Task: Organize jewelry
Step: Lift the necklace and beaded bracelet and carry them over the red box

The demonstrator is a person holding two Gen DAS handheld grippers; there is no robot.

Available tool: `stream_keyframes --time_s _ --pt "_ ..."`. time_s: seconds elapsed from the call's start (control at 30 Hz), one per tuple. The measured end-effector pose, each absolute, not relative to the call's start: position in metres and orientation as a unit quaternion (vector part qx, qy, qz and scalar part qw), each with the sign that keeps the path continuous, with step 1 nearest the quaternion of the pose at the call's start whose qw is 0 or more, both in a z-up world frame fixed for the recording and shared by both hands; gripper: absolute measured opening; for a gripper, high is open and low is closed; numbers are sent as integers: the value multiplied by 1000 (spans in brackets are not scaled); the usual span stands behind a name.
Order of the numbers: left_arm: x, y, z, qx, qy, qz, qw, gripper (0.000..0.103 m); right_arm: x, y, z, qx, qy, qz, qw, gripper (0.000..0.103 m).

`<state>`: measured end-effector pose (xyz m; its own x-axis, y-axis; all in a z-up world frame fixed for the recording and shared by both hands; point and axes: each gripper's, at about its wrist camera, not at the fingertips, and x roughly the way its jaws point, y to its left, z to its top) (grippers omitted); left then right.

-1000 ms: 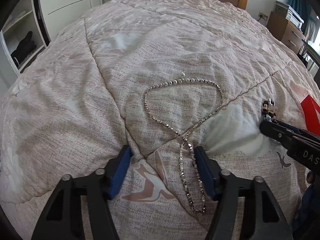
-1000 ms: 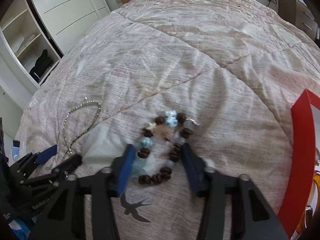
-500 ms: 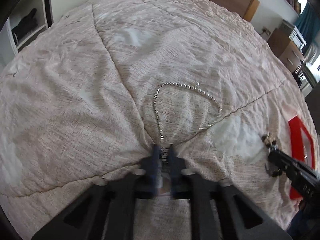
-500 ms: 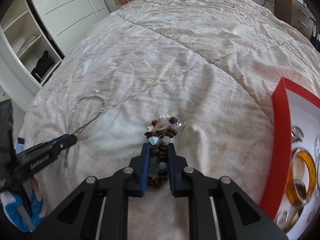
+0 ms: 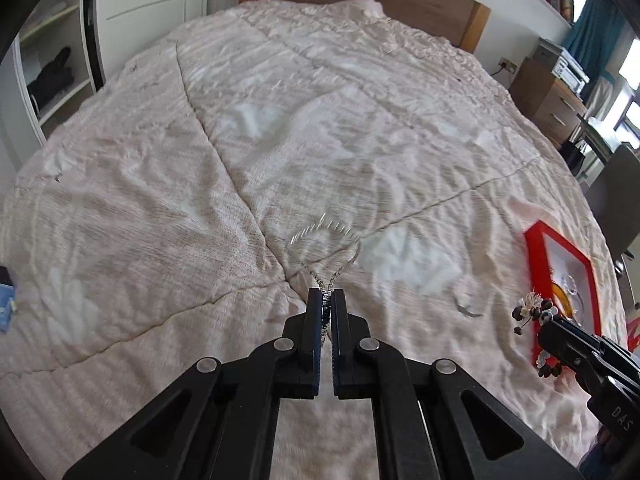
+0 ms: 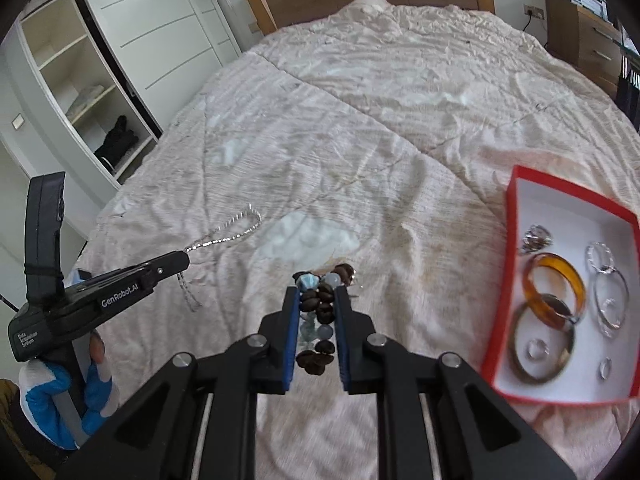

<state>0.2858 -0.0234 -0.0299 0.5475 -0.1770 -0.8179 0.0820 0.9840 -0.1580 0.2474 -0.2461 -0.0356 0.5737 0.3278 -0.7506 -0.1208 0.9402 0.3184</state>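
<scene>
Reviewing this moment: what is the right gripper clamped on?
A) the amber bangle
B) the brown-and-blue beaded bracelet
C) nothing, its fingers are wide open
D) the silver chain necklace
B: in the right wrist view the right gripper has its fingers closed on the beaded bracelet, while the silver chain hangs from the left gripper and the amber bangle lies in the red box.

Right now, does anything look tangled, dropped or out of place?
Nothing stands out. The left gripper pinches the silver chain, the right gripper holds the beaded bracelet, and the red box sits upright.
</scene>
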Motion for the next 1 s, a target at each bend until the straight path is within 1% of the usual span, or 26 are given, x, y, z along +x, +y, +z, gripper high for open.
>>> stream_keyframes --time_s 0.53,0.8,1.0 --pt "199 -60 70 -25 400 -117 909 4 145 -282 53 119 368 104 916 15" --pt "170 -108 117 -8 365 -163 917 4 112 -328 88 121 331 77 933 16" --pt "168 -155 140 -7 352 -202 914 4 104 -375 102 123 315 50 940 15"
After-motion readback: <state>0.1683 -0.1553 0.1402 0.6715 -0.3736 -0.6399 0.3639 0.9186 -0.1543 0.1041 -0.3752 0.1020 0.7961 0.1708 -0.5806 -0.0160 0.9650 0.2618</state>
